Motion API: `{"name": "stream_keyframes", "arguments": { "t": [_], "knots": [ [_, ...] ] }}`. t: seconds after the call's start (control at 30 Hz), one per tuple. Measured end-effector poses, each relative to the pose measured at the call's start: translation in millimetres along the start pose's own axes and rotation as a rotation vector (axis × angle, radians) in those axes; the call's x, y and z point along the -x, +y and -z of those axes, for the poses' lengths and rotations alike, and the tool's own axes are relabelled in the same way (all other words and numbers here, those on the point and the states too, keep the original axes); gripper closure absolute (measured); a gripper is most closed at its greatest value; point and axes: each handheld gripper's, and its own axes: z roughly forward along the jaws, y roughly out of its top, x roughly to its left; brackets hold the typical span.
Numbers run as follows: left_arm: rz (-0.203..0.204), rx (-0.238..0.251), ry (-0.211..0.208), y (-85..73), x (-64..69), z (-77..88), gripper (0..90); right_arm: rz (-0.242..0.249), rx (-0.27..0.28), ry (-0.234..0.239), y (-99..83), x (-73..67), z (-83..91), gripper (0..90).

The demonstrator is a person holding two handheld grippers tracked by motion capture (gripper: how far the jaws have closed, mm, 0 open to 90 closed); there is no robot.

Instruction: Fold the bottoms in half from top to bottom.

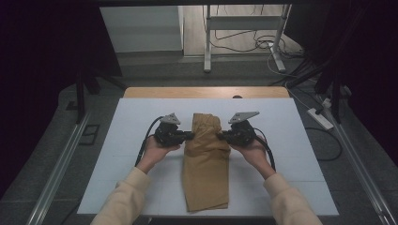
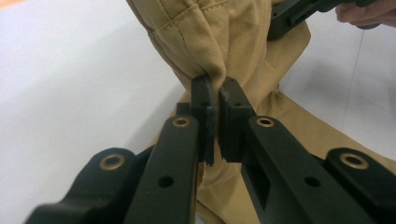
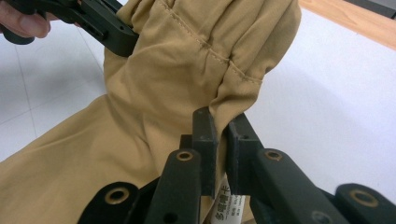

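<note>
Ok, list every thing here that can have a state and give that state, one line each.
Tan garment: lying lengthwise on the white table, its far end gathered and lifted between the two grippers.
Left gripper: shut on the garment's left edge.
Right gripper: shut on the garment's right edge.
Care label: hanging below the fabric, between the right gripper's jaws.

A plain tan garment [image 1: 206, 161], stitched in matching thread, is laid on a white board [image 1: 122, 140] edged by a light wooden table [image 1: 141, 92]. The black left gripper [image 1: 191, 136] and black right gripper [image 1: 218, 136] are topped with grey plates and held by cream sleeves [image 1: 123, 199]. Brass-coloured rivets [image 2: 181, 122] are set in the jaws, and a white label [image 3: 227, 205] is printed in black.
</note>
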Motion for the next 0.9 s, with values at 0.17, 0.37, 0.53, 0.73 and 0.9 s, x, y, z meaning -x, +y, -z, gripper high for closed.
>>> {"name": "stream_keyframes", "arguments": {
  "t": [0.17,0.37,0.53,0.73,0.9],
  "knots": [
    [-0.002,-0.004,-0.006,-4.7,3.0,0.9,85.6,-0.002,-0.005,0.008,-2.9,-3.8,0.5,83.6],
    [0.0,-0.001,-0.013,-10.4,8.9,1.1,85.6,-0.003,-0.002,0.017,-7.8,-8.3,2.4,83.6],
    [-0.006,-0.008,-0.018,-15.4,13.4,0.4,85.5,0.006,-0.006,0.02,-12.2,-14.0,4.2,83.6],
    [-0.006,-0.009,-0.026,-19.8,16.3,1.3,85.4,0.012,-0.002,0.031,-16.7,-19.4,6.5,83.5],
    [-0.006,-0.021,-0.024,-23.5,18.3,0.0,85.3,0.012,-0.005,0.033,-22.8,-23.4,4.4,83.5]
  ]
}}
